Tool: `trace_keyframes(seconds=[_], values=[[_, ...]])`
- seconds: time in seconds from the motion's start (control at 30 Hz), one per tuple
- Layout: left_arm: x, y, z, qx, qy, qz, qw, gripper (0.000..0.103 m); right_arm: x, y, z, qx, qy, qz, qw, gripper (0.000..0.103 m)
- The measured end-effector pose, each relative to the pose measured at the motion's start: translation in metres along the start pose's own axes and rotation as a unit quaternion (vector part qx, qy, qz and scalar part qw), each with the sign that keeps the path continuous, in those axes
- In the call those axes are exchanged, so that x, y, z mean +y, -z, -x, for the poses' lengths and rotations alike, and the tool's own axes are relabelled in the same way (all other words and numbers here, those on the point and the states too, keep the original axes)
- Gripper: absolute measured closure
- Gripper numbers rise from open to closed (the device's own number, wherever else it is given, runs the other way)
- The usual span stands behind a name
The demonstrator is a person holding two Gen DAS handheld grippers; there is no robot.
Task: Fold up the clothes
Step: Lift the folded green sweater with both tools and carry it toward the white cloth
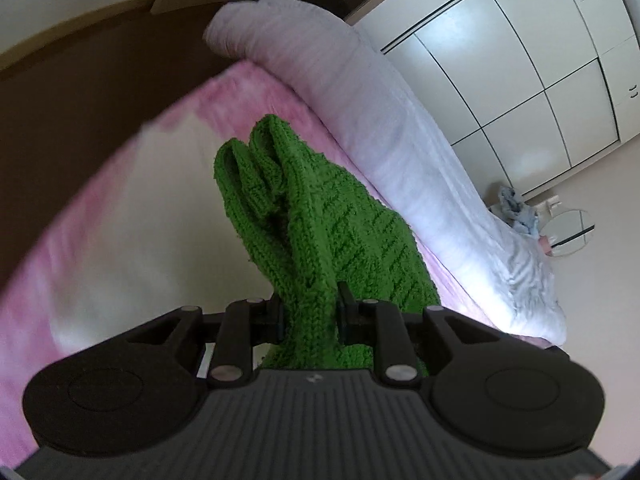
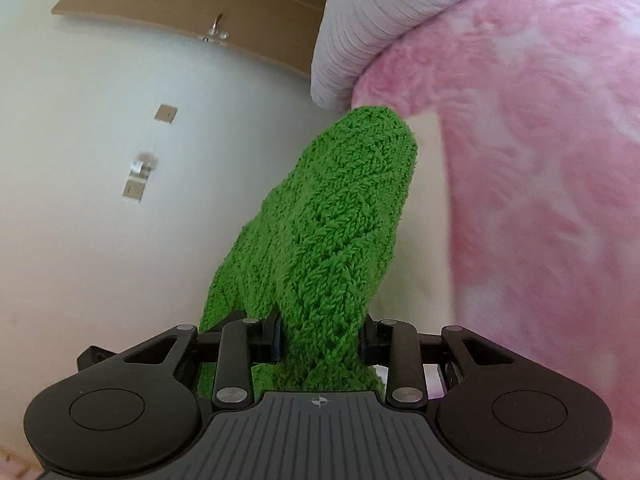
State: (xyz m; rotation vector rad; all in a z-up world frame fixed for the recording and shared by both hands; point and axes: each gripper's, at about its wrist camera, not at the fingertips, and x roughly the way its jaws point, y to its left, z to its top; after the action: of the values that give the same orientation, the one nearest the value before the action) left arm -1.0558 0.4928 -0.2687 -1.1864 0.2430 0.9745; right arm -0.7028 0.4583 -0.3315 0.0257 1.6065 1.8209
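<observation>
A green knitted garment (image 1: 320,224) hangs bunched from my left gripper (image 1: 310,314), which is shut on it; the knit rises in folds above the jaws, over the pink bed sheet (image 1: 120,220). My right gripper (image 2: 322,340) is shut on another part of the same green garment (image 2: 340,220), which stands up in a thick roll between the jaws. Both grippers hold the garment lifted off the bed. The rest of the garment, below the jaws, is hidden.
A pink and white patterned sheet (image 2: 540,180) covers the bed. A white rolled duvet (image 1: 380,120) lies along the bed's far side. White wardrobe doors (image 1: 520,60) stand behind it. A wooden door (image 2: 192,4) and wall sockets (image 2: 138,178) show in the right wrist view.
</observation>
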Motion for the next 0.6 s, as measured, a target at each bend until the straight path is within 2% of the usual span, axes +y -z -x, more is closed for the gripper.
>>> trace_keyframes(seconds=[0.1, 0.17, 0.3, 0.5, 0.6], values=[[0.012, -0.036, -0.019, 0.006, -0.014, -0.015, 0.9998, 0.085, 0.006, -0.02, -0.044, -0.015, 0.014, -0.002, 1.0, 0.071], [0.022, -0.048, -0.025, 0.01, -0.017, -0.015, 0.9997, 0.085, 0.008, -0.027, -0.065, -0.02, 0.024, -0.002, 1.0, 0.071], [0.042, -0.068, -0.043, 0.024, -0.014, -0.012, 0.9995, 0.084, 0.002, -0.036, -0.086, -0.027, 0.036, -0.002, 0.999, 0.071], [0.068, -0.073, -0.074, 0.055, -0.021, -0.008, 0.9982, 0.084, -0.022, -0.038, -0.1, -0.024, 0.053, -0.027, 0.998, 0.071], [0.086, -0.064, -0.088, 0.062, -0.021, -0.01, 0.9978, 0.08, -0.037, -0.034, -0.113, -0.021, 0.076, -0.002, 0.997, 0.066]])
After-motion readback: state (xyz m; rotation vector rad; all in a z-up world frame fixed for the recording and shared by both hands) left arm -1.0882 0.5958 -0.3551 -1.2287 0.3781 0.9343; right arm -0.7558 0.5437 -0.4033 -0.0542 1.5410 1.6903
